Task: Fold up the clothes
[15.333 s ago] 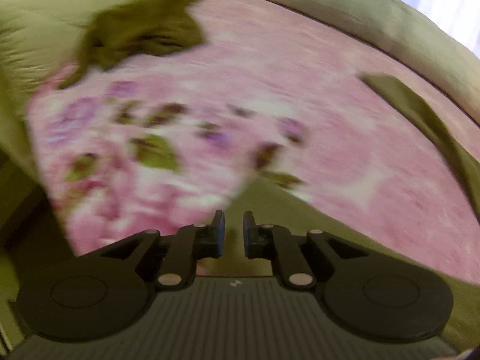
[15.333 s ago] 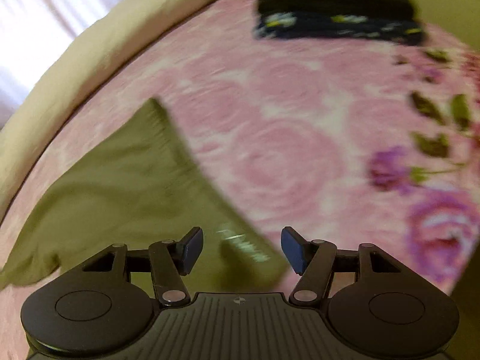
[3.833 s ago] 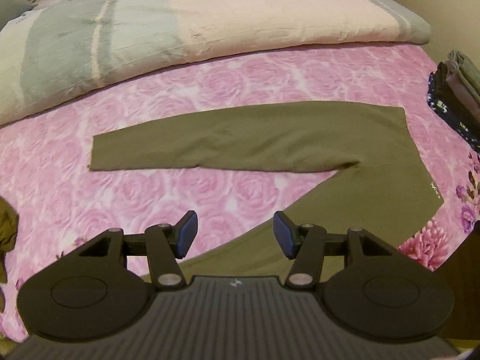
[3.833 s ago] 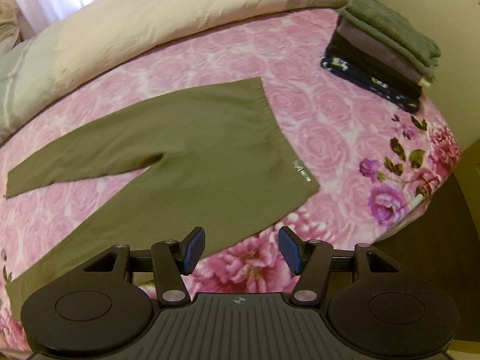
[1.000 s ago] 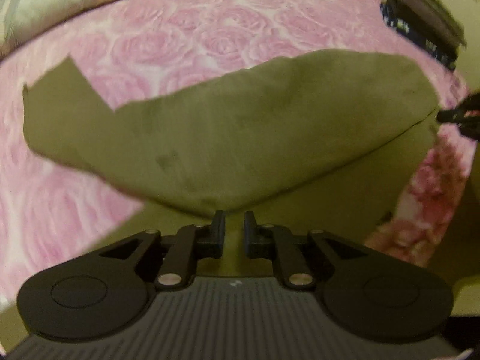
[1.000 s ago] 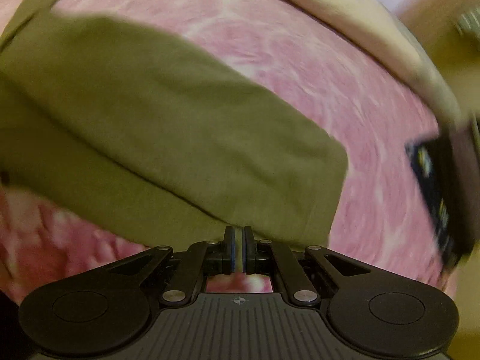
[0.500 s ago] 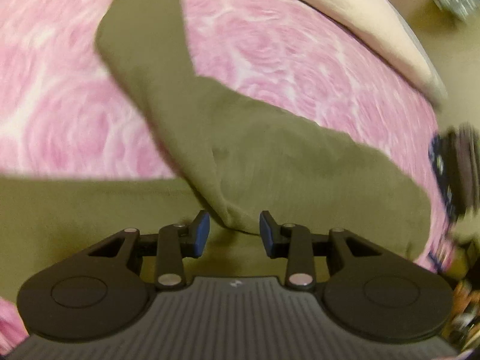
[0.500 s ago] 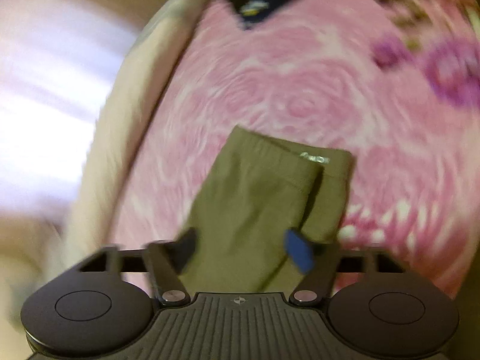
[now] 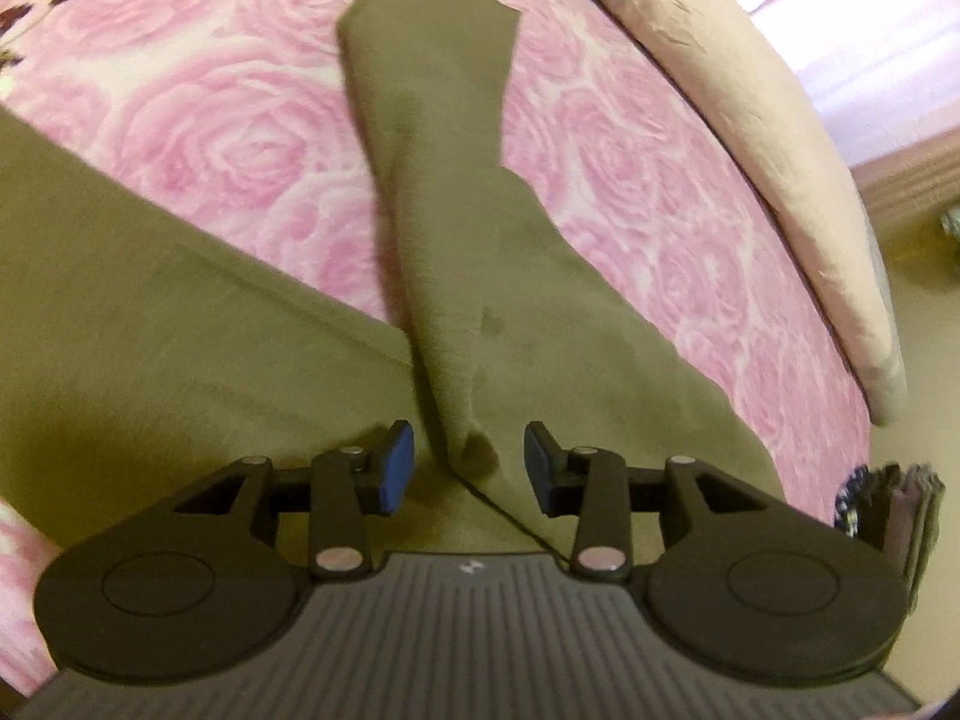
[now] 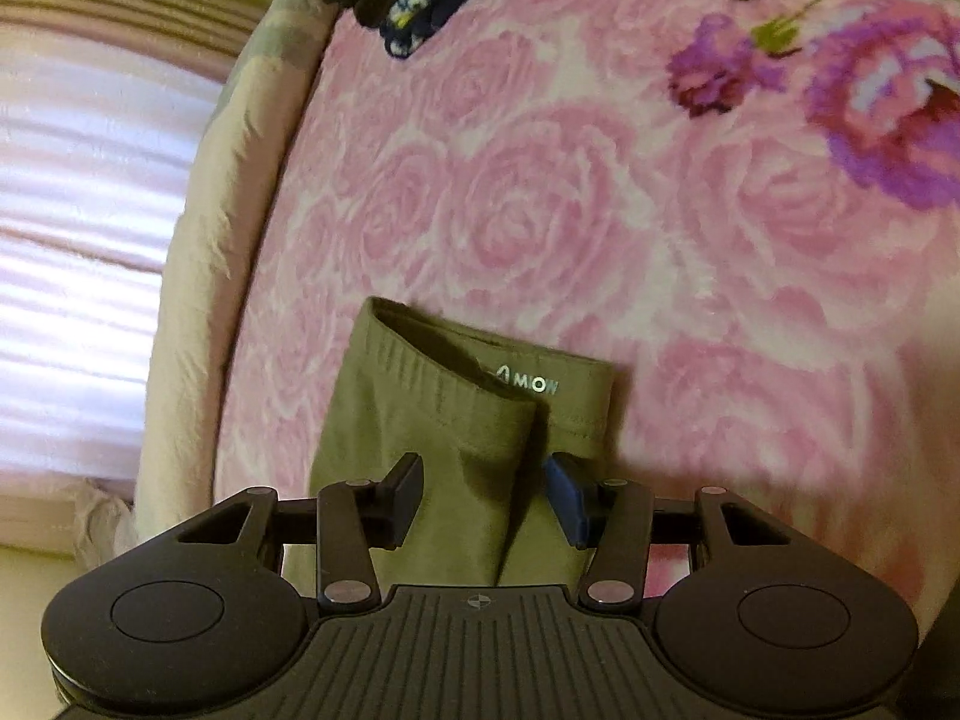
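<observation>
Olive leggings [image 9: 456, 276] lie on a pink rose-print bedspread [image 9: 228, 138], their lower part hidden under both tools. The left claw [image 9: 468, 468] gapes wide, empty, straddling a folded ridge whose leg runs toward 12 o'clock. The right claw [image 10: 486, 498], equally spread and holding nothing, sits over the waistband [image 10: 444, 372], which points to 12 o'clock.

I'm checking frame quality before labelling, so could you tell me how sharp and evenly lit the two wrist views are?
Left wrist view: the olive trousers are softly blurred and the pink rose bedspread bends with fisheye curvature. Right wrist view: the waistband lettering is legible, but the bright window at left is washed out.
</observation>
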The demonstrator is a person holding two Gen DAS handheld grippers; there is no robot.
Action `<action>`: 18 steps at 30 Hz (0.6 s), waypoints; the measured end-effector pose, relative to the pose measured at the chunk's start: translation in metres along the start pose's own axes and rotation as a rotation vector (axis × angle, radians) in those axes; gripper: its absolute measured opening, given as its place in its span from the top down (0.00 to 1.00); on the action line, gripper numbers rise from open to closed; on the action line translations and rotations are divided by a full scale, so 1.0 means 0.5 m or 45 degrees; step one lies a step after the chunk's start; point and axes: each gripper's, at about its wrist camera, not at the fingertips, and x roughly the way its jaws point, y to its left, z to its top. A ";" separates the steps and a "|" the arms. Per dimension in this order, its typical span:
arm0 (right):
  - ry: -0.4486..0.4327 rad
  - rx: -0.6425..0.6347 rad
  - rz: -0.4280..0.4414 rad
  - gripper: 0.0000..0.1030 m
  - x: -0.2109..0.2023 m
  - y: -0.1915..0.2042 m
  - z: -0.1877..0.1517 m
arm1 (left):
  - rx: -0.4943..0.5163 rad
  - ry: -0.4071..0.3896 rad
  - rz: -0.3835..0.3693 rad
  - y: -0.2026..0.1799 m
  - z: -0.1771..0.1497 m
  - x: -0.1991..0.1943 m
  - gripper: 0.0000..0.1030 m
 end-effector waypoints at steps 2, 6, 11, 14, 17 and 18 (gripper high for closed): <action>0.010 0.002 0.014 0.51 0.000 -0.007 -0.004 | -0.009 -0.014 0.028 0.002 -0.002 0.003 0.66; 0.021 -0.007 0.026 0.51 0.002 -0.013 -0.001 | 0.019 -0.030 0.023 -0.002 0.007 0.013 0.70; 0.014 -0.041 0.011 0.81 0.007 -0.008 0.014 | 0.069 -0.057 0.026 -0.011 0.018 0.021 0.99; -0.004 -0.081 -0.002 0.94 0.002 0.003 0.026 | 0.201 -0.167 0.021 -0.036 0.008 -0.027 0.99; -0.085 -0.125 0.114 0.95 -0.041 0.016 0.035 | 0.326 -0.319 -0.041 -0.050 -0.023 -0.104 0.99; -0.098 -0.139 0.146 0.95 -0.054 0.017 0.037 | 0.357 -0.333 -0.035 -0.048 -0.039 -0.122 0.99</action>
